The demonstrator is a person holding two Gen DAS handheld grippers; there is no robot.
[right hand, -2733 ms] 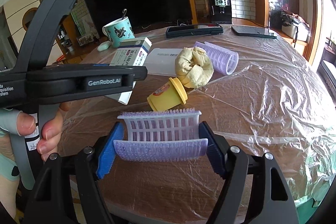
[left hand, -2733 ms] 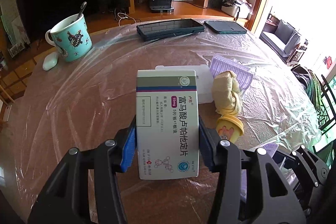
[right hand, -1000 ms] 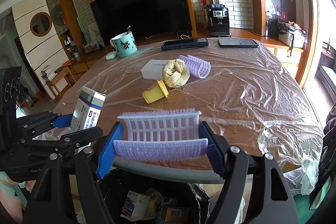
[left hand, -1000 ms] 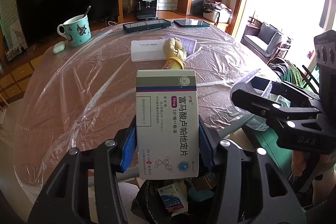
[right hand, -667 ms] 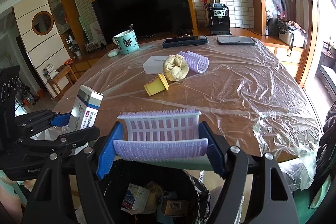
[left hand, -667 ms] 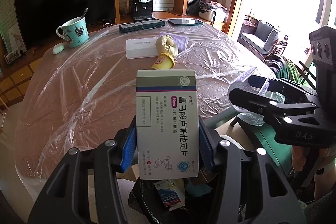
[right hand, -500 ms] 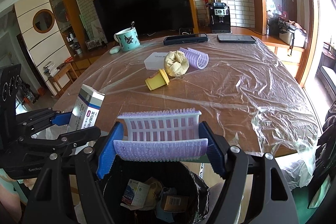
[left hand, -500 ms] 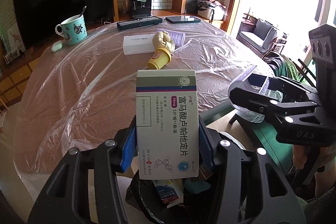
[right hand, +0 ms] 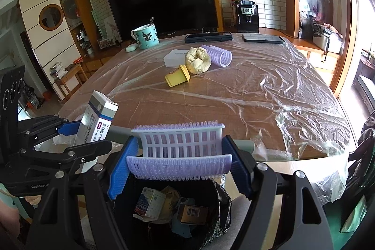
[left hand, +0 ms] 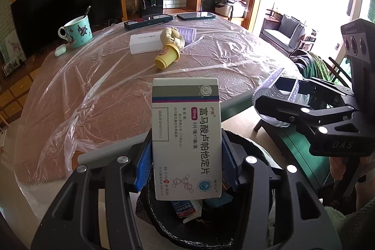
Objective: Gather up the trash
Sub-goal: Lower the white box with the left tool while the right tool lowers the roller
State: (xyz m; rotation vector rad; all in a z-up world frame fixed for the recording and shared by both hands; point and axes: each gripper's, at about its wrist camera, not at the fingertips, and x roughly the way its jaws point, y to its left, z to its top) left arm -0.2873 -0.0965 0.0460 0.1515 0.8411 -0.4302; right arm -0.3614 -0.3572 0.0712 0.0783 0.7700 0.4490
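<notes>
My left gripper (left hand: 186,163) is shut on a white medicine box (left hand: 186,132) with Chinese print, held upright above a black-lined trash bin (left hand: 150,214) just off the table's near edge. In the right wrist view that box (right hand: 98,121) shows at the left. My right gripper (right hand: 179,165) is shut on a lilac plastic hair roller (right hand: 180,151), over the same bin (right hand: 218,214), which holds several small cartons. On the table lie a yellow cup (right hand: 177,79), a crumpled yellow wad (right hand: 198,60) and a second lilac roller (right hand: 221,55).
A plastic sheet covers the round wooden table (right hand: 234,95). Far back stand a teal mug (right hand: 145,36) with a spoon, a white flat box (left hand: 145,43), two dark tablets (right hand: 208,37) and white earbuds case (right hand: 131,47). A sofa (left hand: 283,32) is at the right.
Both grippers have drawn back from the table with their loads; the table items look farther away and more of the bin's opening shows beneath the jaws.
</notes>
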